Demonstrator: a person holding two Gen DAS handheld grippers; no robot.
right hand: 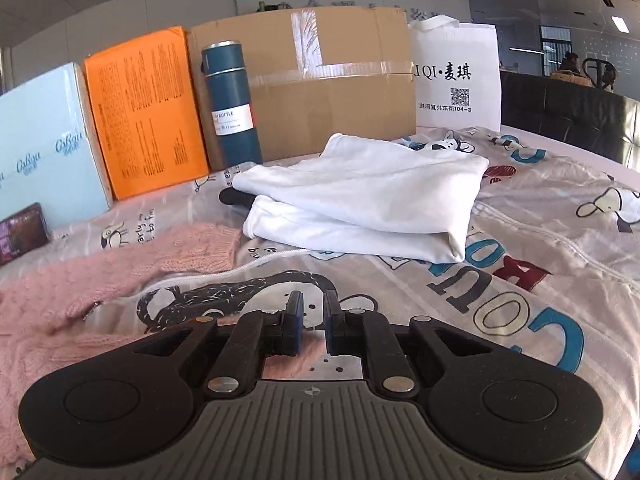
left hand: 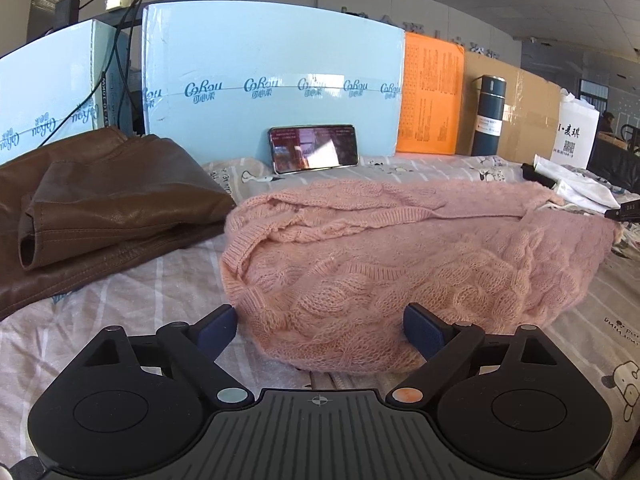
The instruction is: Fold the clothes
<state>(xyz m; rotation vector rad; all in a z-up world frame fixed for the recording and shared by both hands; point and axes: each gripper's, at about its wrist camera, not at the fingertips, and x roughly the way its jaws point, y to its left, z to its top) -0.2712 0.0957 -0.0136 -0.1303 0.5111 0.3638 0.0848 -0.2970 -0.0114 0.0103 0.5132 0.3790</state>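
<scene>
Left wrist view
Pink sweater [left hand: 400, 256]: a cable-knit piece, soft and fuzzy, folded into a wide bundle. It lies on the bed sheet [left hand: 132, 308] in the middle of the view. A ribbed edge runs across its upper part, and a ribbed cuff or hem shows at its left side.
Left gripper [left hand: 319, 326]: the jaws are spread wide. The near edge of the sweater lies between the blue pads [left hand: 424, 330], but they do not press on it.
Brown leather garment [left hand: 100, 208]: folded, at the left, just beside the sweater.
Phone [left hand: 314, 148]: it stands on its long side behind the sweater and leans on a light blue box [left hand: 272, 64].
Background: an orange box [left hand: 432, 100], a dark teal bottle [left hand: 490, 114] and a white bag [left hand: 574, 132] stand in a row to the right.

Right wrist view
Right gripper [right hand: 312, 322]: the jaws are drawn almost together, a narrow gap shows between them, and nothing is between them. It is above the printed sheet.
Pink sweater, this view: at the lower left; its right part lies beside the gripper.
White garment [right hand: 368, 200]: folded in layers, it lies on the sheet beyond the gripper, well apart from the sweater.
Cardboard box [right hand: 320, 80]: taped, behind the white garment, next to the teal bottle.
</scene>
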